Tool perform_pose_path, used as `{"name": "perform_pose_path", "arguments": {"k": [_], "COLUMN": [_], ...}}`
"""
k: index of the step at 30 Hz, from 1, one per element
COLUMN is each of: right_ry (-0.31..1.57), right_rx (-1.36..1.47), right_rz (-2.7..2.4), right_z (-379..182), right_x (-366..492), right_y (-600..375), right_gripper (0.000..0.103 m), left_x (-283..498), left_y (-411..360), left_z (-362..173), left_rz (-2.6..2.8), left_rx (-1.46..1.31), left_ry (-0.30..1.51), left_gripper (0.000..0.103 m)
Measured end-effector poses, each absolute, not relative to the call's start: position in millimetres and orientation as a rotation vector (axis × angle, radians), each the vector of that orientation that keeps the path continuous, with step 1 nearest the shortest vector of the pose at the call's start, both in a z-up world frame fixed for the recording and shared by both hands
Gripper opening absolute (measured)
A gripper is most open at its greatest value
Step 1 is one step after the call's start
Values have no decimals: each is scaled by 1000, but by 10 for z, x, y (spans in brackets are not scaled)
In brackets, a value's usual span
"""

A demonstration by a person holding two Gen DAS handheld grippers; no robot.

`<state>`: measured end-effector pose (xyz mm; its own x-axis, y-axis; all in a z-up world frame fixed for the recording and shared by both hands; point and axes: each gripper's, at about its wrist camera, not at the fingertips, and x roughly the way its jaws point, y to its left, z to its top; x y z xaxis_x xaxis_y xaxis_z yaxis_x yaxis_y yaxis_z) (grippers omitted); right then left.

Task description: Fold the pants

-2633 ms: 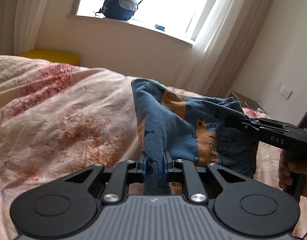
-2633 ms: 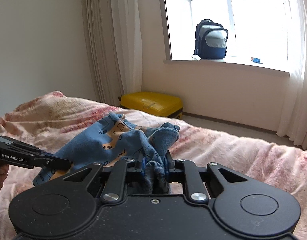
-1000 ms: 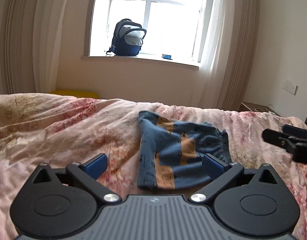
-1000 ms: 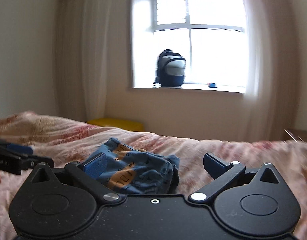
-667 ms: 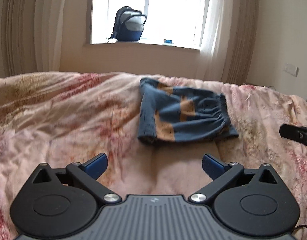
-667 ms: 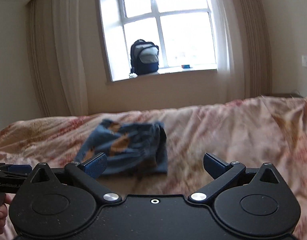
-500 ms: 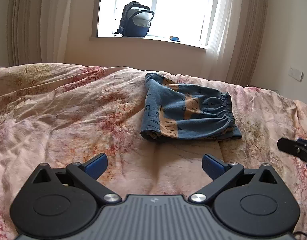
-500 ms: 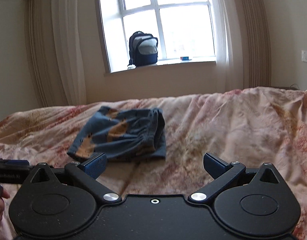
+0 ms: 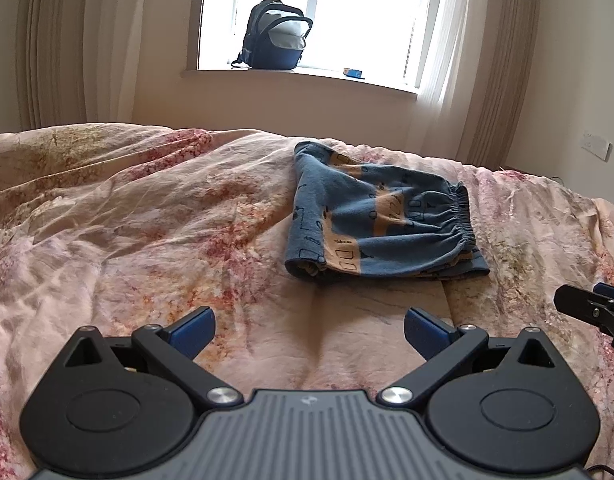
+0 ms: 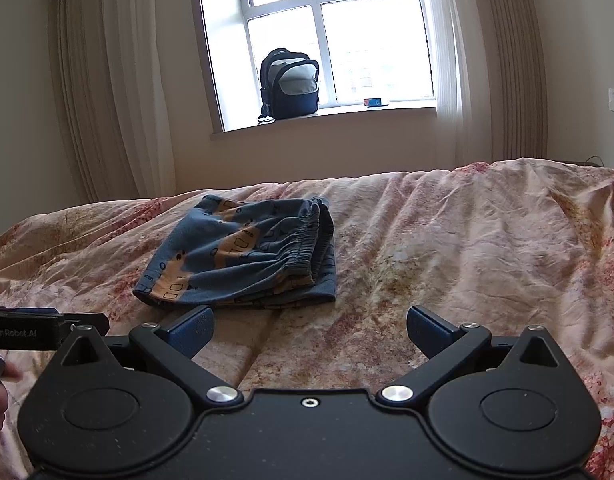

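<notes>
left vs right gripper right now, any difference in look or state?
Body: the left gripper has a ribbed grey housing; the right gripper has a smooth black one.
Offset: the folded pants lie ahead and to the right of the left gripper, but ahead and to the left of the right gripper.
Shared: both are wide open with blue pads, empty, and apart from the pants, which lie on the floral bedspread.

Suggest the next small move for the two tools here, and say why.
Probably none beyond drawing both back and stopping. The pants lie folded in a compact bundle on the bedspread, waistband on top. The left tool and right tool are open, empty, short of the cloth. At most, square the lower layer peeking out.
</notes>
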<state>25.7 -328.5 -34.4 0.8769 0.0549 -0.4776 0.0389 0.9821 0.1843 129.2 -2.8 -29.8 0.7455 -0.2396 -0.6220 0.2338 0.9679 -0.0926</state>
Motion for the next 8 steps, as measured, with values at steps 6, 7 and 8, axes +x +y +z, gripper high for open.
{"name": "perform_pose_path", "arguments": {"k": [6,7,8], "right_ry": [499,499,500], "right_rx": [184,183,183], "right_rz": [14,17,19], "right_z": [-339,-339,-341], "right_x": [253,255,258], "right_y": [-3273,-3275,-3273], "right_gripper": [102,102,102], "left_x": [1321,1320,1322], "left_y": [-27,-26,-26], "left_z": [-295,-295,-296], "left_rz": [-270,-266,-264], "left_rx": [-9,-9,-7], "left_ry": [679,676,675], "left_gripper": [103,103,103]}}
